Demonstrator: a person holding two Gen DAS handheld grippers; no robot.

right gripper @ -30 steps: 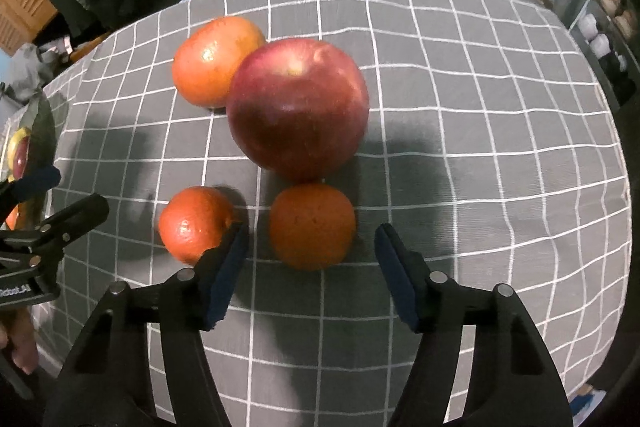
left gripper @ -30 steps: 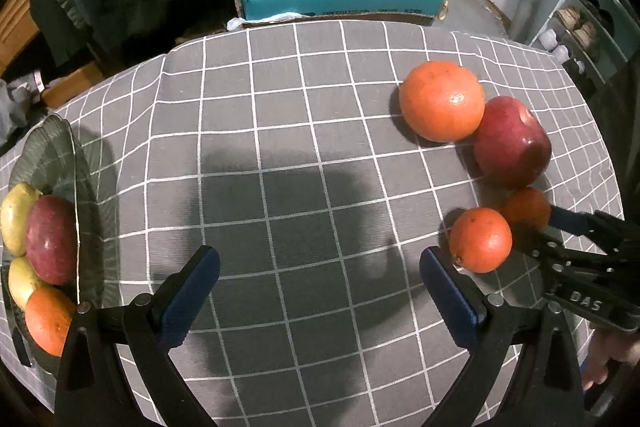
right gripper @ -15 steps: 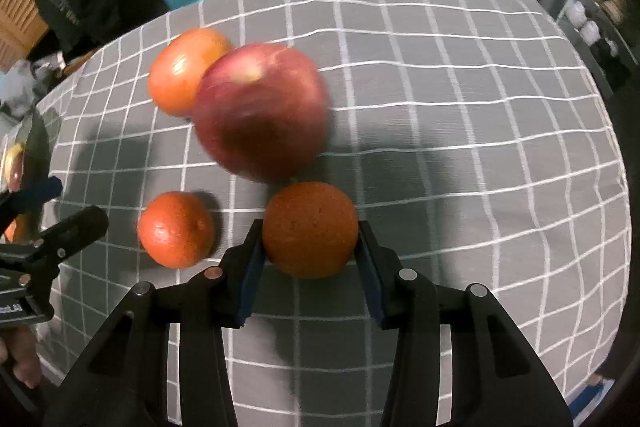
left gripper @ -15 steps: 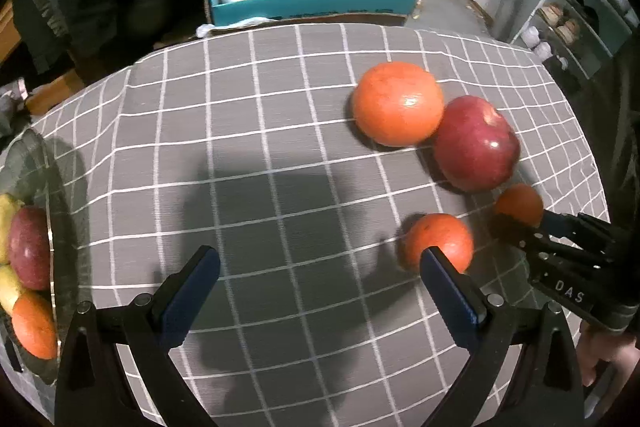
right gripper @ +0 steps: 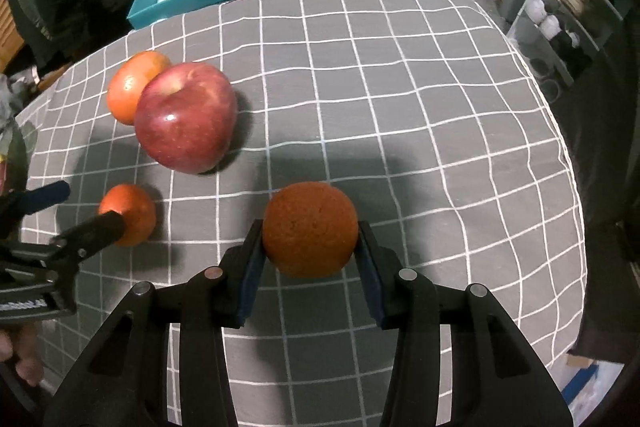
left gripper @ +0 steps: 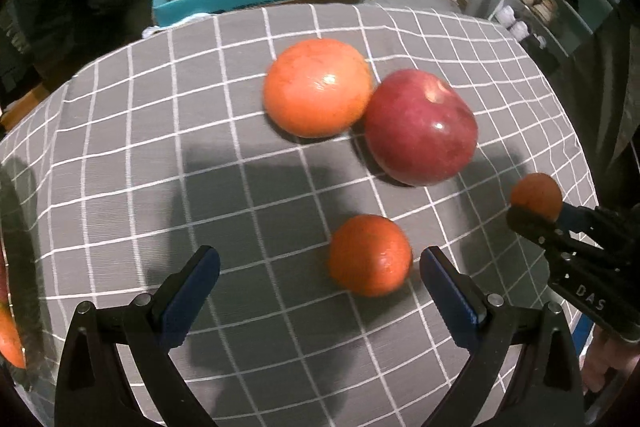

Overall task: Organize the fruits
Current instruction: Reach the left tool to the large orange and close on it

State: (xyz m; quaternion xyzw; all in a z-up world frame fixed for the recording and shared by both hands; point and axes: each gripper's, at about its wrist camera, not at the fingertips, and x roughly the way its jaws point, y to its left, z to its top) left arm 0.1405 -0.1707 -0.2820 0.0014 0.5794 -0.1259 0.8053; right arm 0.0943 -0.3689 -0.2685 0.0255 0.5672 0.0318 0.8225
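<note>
Gripping a small rough-skinned orange mandarin (right gripper: 309,229), right gripper (right gripper: 309,259) has both blue pads pressed on its sides, right of the big red apple (right gripper: 186,117). Left gripper (left gripper: 319,283) jaws gape wide around a second small smooth mandarin (left gripper: 370,255), not touching it, below the apple.

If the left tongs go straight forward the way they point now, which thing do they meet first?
Most likely the small orange: it lies just ahead of the open left tongs, nearer the right pad. Farther on are the large orange and the red apple. Depth is uncertain here.
</note>
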